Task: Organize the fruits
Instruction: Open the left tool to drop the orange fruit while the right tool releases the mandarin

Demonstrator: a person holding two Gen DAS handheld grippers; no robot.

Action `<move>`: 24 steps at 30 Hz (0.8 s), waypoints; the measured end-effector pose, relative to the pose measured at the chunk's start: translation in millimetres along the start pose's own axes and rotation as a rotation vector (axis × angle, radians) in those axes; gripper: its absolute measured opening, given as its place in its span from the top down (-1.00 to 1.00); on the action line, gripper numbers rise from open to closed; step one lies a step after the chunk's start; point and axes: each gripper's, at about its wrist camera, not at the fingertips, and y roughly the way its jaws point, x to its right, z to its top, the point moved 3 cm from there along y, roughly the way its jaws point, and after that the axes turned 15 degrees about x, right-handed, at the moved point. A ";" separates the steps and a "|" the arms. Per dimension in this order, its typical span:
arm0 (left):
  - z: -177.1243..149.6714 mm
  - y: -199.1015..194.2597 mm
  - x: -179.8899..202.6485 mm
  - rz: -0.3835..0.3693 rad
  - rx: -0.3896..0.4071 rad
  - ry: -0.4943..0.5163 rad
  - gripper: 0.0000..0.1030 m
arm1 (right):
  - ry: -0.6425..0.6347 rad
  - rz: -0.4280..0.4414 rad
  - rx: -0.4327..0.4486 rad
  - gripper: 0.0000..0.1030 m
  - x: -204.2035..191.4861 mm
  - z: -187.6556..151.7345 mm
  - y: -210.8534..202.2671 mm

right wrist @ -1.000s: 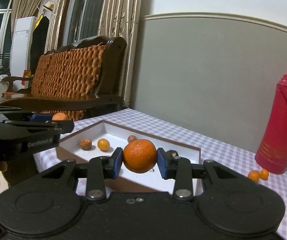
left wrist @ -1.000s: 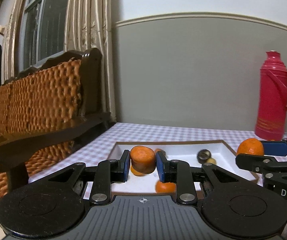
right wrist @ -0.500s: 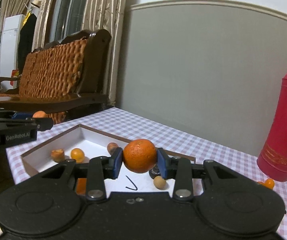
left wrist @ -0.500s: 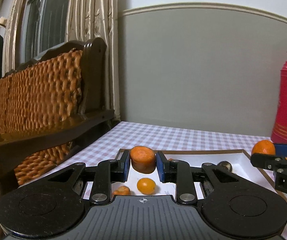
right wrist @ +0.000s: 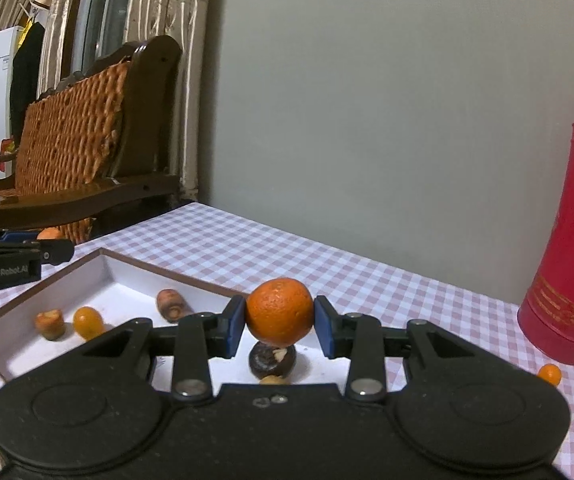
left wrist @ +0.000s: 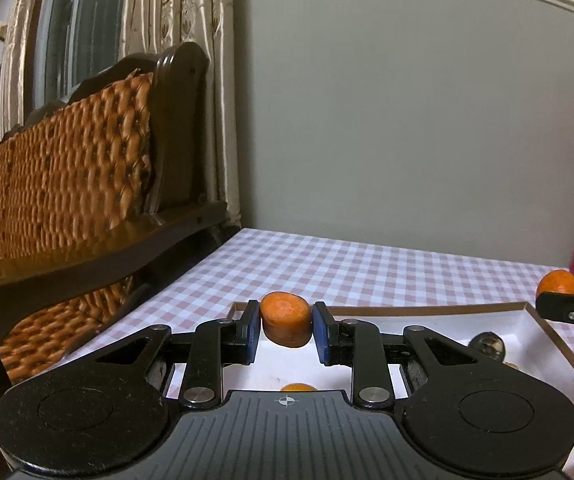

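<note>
- Gripping a stubby orange fruit chunk (left wrist: 286, 323), the left tongs (left wrist: 286, 330) hold it above the white tray (left wrist: 447, 322)'s left corner, flat cut face tilted up, short axis roughly vertical.
- Right tongs (right wrist: 279, 322) are clamped on a round orange (right wrist: 279, 311), no clear long axis, over the tray's far edge.
- Red thermos (right wrist: 569, 236) stands toward the worktop (right wrist: 367, 276)'s far right.

Checked cloth (right wrist: 367, 280) covers the table, beside a glossy red flask (right wrist: 567, 240) and woven cane, dark polished-wood bench (left wrist: 67, 168).
</note>
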 end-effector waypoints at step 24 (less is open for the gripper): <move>2.2 -36.1 5.8 0.078 0.131 0.047 -1.00 | -0.028 -0.088 0.094 -0.85 10.9 8.6 -17.3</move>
